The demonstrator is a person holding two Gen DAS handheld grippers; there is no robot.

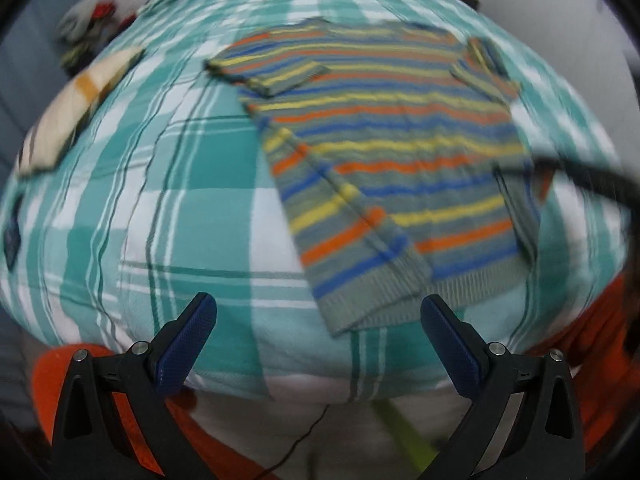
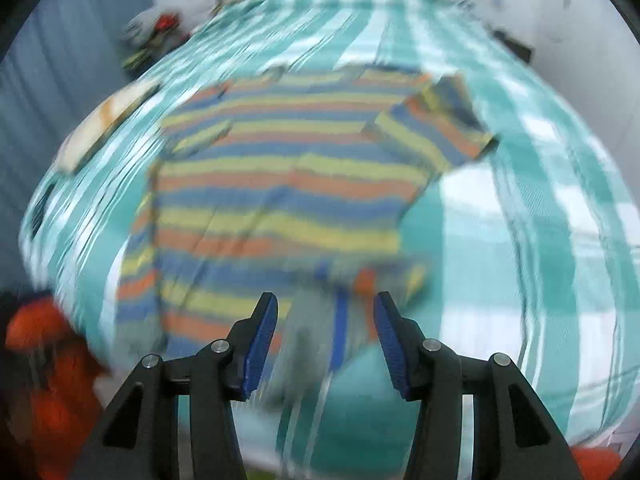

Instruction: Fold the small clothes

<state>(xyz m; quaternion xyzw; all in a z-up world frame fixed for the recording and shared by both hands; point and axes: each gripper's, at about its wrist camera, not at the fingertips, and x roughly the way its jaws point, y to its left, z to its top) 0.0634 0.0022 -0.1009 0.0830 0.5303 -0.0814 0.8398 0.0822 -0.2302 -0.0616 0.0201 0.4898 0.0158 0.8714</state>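
Observation:
A small striped sweater [image 1: 384, 152] in grey, yellow, orange and blue lies flat on a teal and white checked bed cover [image 1: 168, 208], hem toward me, its left side folded inward. My left gripper [image 1: 318, 320] is open and empty, just short of the hem's left corner. In the right wrist view the sweater [image 2: 280, 184] is blurred. My right gripper [image 2: 326, 320] is open, above the sweater's near right hem corner, which looks lifted or rumpled between the fingers.
A folded cream and orange cloth [image 1: 76, 108] lies at the bed's left edge. A pile of clothes [image 1: 88, 28] sits at the far left. Orange fabric [image 1: 600, 340] hangs below the near bed edge. A dark cable [image 1: 592, 176] crosses at right.

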